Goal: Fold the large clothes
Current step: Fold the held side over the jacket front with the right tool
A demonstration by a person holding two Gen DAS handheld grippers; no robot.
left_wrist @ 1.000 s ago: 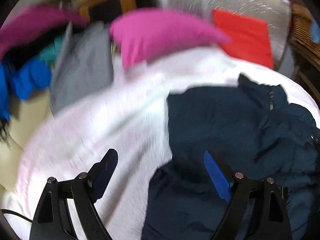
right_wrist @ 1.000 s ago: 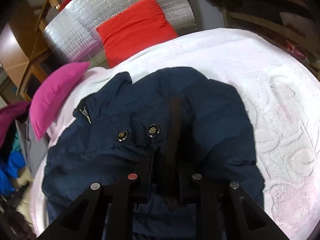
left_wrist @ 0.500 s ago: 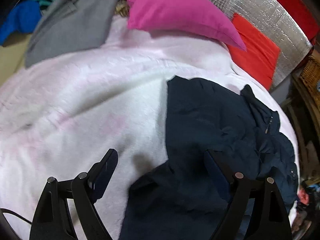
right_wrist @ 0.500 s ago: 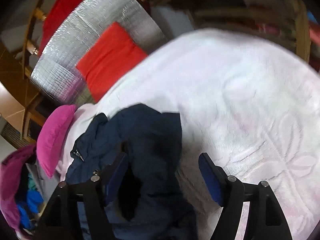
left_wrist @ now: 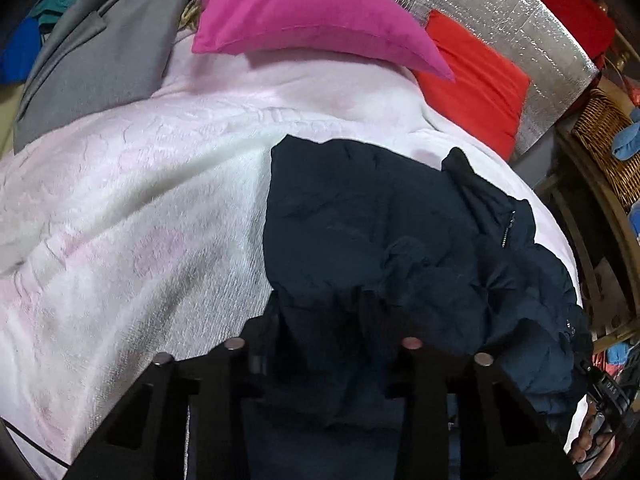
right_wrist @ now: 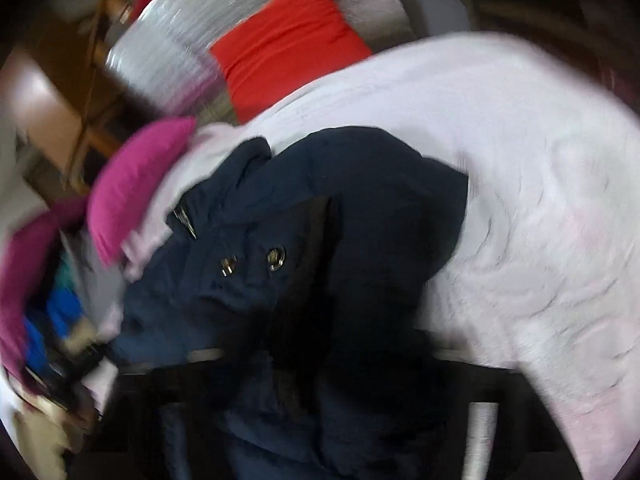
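A dark navy padded jacket (left_wrist: 380, 232) lies crumpled on a white and pink fleece blanket (left_wrist: 140, 200). My left gripper (left_wrist: 320, 320) is shut on the jacket's near edge, its fingers buried in the fabric. In the blurred right wrist view the same jacket (right_wrist: 340, 220) shows two metal eyelets and a zip pull. My right gripper (right_wrist: 332, 356) is closed in on the jacket's near edge, with cloth bunched between and over the jaws. The blanket (right_wrist: 540, 200) stretches to the right of it.
A magenta pillow (left_wrist: 312, 16) and a red cushion (left_wrist: 476, 76) lie at the bed's far side against a silver foil panel (left_wrist: 500, 12). A grey garment (left_wrist: 100, 52) lies far left. A wicker basket (left_wrist: 608, 144) and wooden furniture stand right.
Both grippers were open half a second ago and have now closed on the jacket's near edge. The right wrist view is swinging, blurred, with the jacket drawn closer.
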